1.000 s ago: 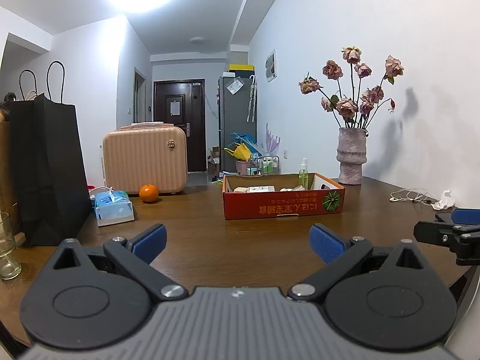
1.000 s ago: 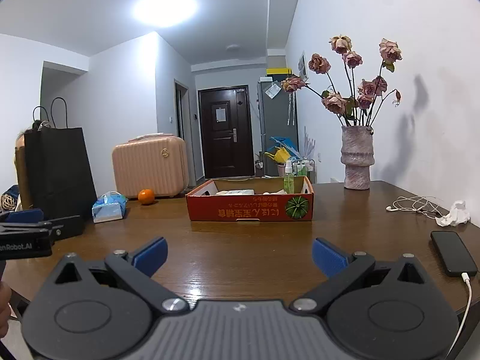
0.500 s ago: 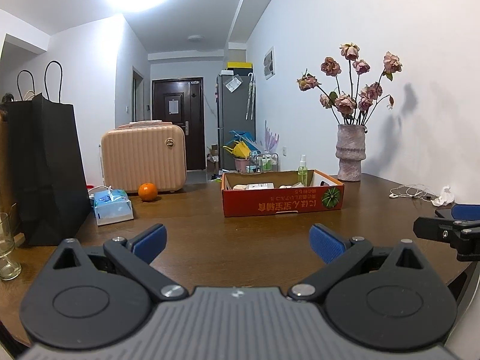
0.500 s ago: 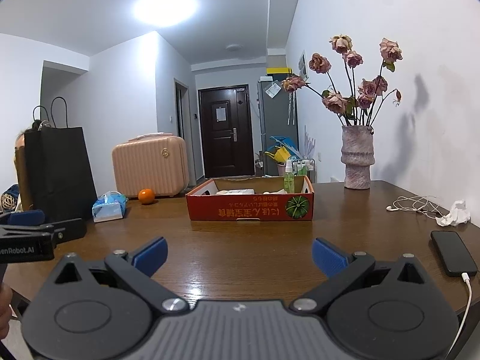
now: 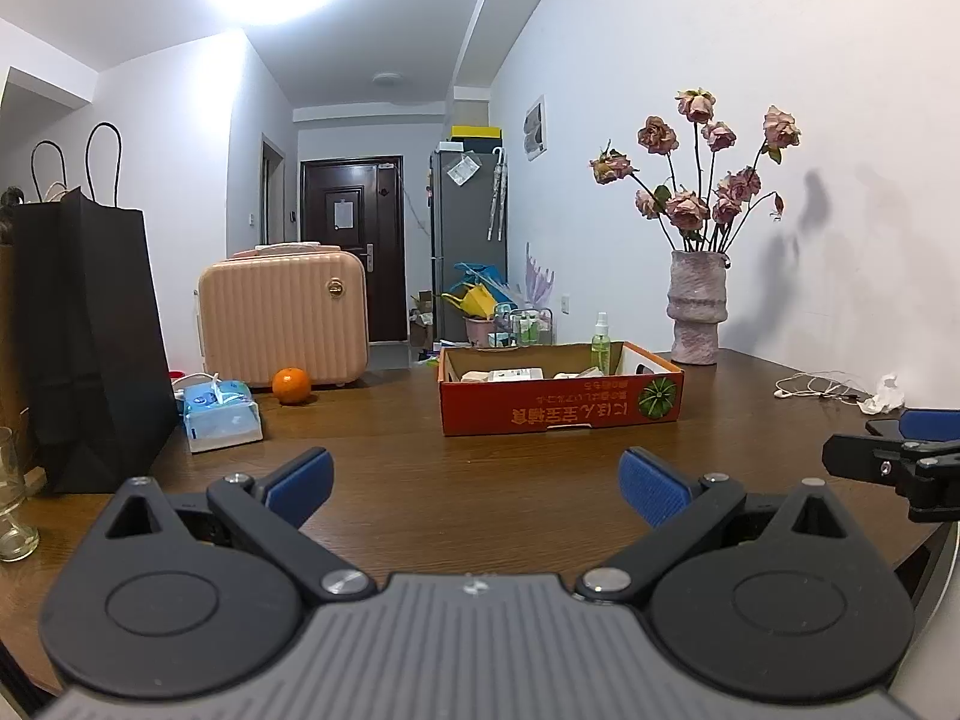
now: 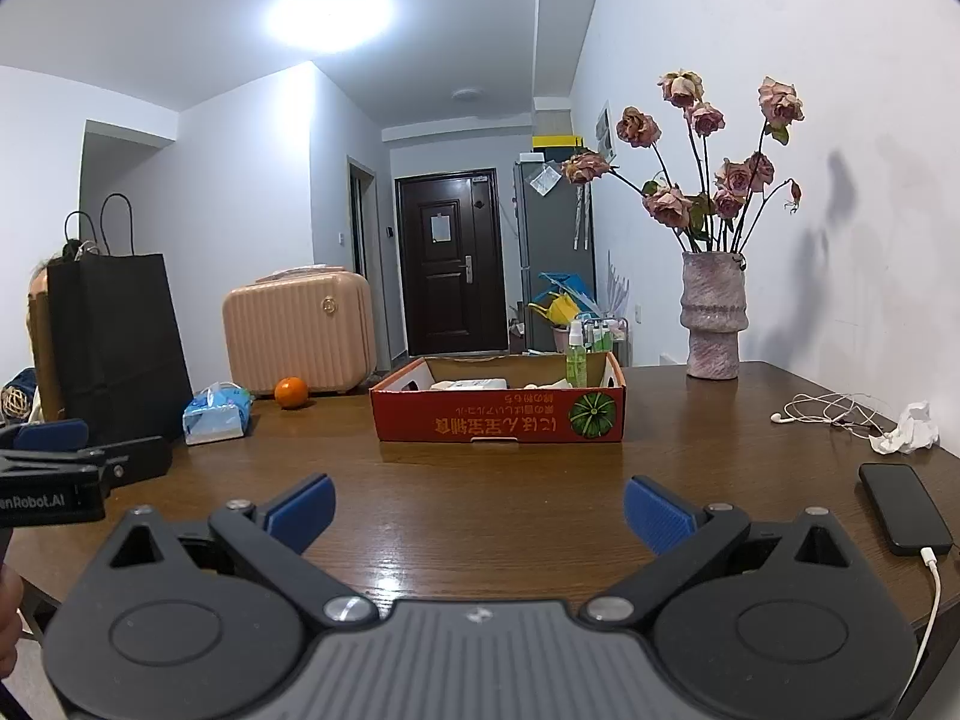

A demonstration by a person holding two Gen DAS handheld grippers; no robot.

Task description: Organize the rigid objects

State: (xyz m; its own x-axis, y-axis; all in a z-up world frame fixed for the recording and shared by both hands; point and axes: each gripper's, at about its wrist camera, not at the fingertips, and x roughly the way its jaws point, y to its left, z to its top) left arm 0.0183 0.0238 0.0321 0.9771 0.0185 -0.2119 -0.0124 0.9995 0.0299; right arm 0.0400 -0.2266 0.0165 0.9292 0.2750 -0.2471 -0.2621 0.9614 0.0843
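Rigid objects for sorting sat well ahead of both grippers, inside the low red cardboard box (image 5: 561,405) in the middle of the brown wooden table (image 5: 480,480). The left gripper (image 5: 477,480) had its blue fingers (image 5: 300,479) spread wide, with nothing between them. The right gripper (image 6: 479,507) was spread wide too, and it held nothing. Both hung over the near edge of the table, side by side, pointing at the box.

Inside the box stood a thin green spray bottle (image 6: 576,357), upright, near the right back corner. A flat white packet (image 6: 471,384) lay beside it, more to the left. Other small things lay in there, but they were too hidden to tell.

The bottle looked light and stiff, and its smooth side might slip. It was tall and thin, so a bump could tip it. A good place to take it would be the middle of its body, below the pump top. The white packet looked light and flat, so its edges would be the best place to pinch.

Farther out, a round orange fruit (image 5: 291,385) sat near a pink ribbed suitcase (image 5: 282,318). A blue tissue pack (image 5: 219,414) lay beside a tall black paper bag (image 5: 90,348). A grey-pink stone vase (image 6: 713,324) with dried roses stood by the wall. A black phone (image 6: 905,507) lay at the right edge.
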